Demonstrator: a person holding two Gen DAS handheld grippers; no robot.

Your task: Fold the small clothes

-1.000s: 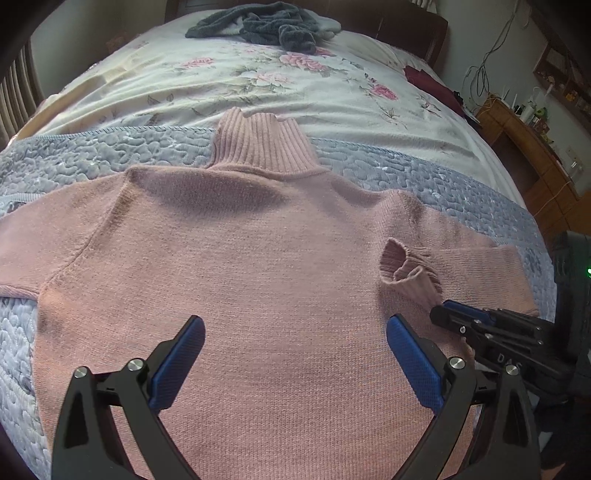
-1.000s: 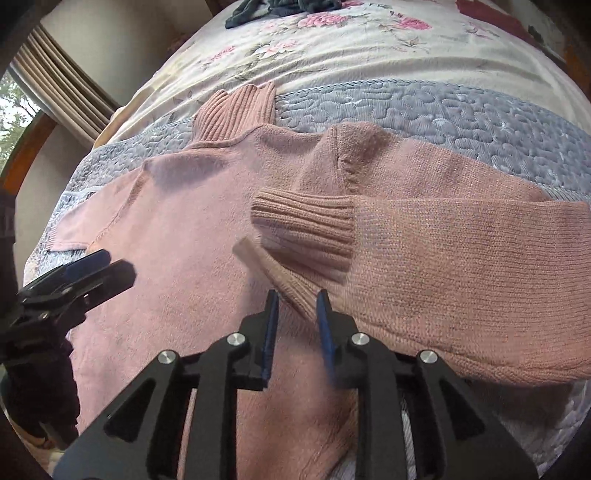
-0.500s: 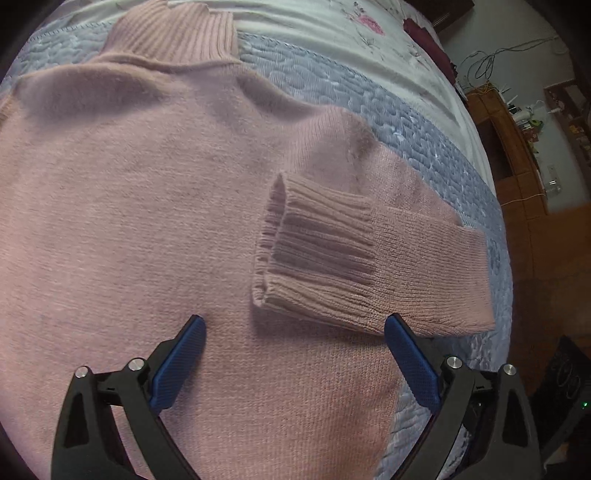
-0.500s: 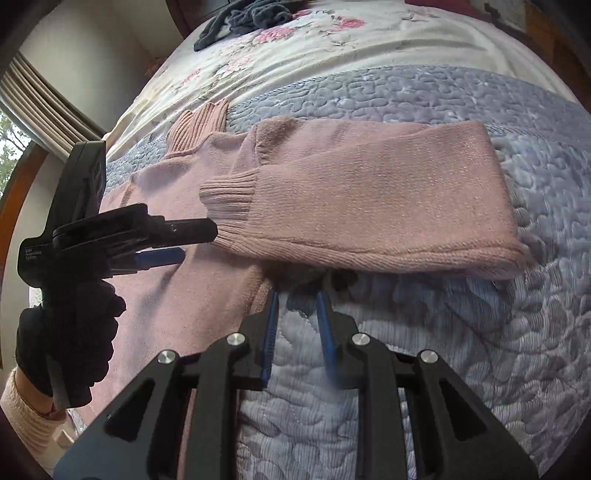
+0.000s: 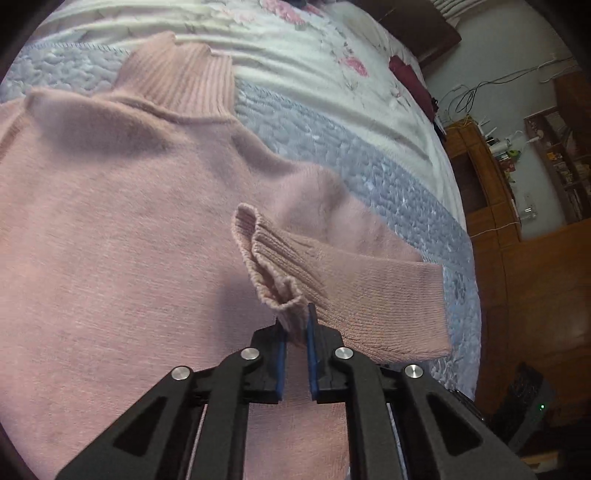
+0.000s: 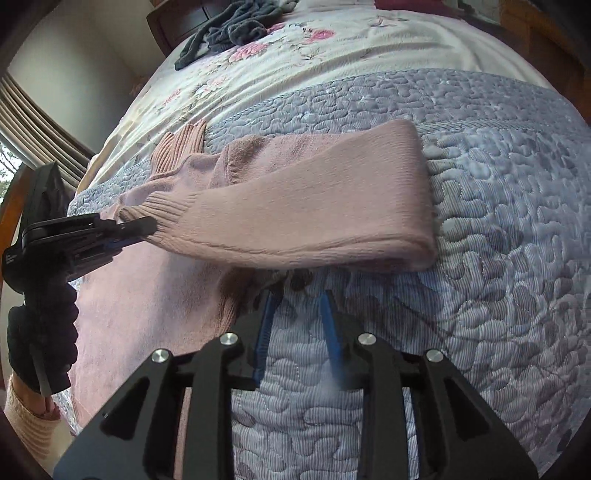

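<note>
A pink knitted sweater [image 5: 110, 240] with a ribbed high collar [image 5: 177, 77] lies flat on the bed. Its right sleeve [image 6: 295, 214] is folded back across itself toward the body. My left gripper [image 5: 295, 325] is shut on the ribbed cuff [image 5: 273, 266] of that sleeve, and the cuff is puckered and lifted a little. In the right wrist view the left gripper [image 6: 122, 230] shows from the side, held by a dark-gloved hand [image 6: 40, 332]. My right gripper [image 6: 297, 314] hovers over the quilt just below the folded sleeve, narrowly open with nothing between its fingers.
A grey-blue quilted cover [image 6: 480, 221] lies under the sweater, with a floral sheet [image 6: 332, 48] beyond it. A dark heap of clothes [image 6: 232, 26] and a dark red cloth [image 5: 410, 81] lie at the bed's far end. Wooden furniture [image 5: 517, 258] stands off the bed's right side.
My left gripper went from wide open to shut on the sleeve cuff. My right gripper drew back off the sweater to over the quilt, and its fingers parted slightly.
</note>
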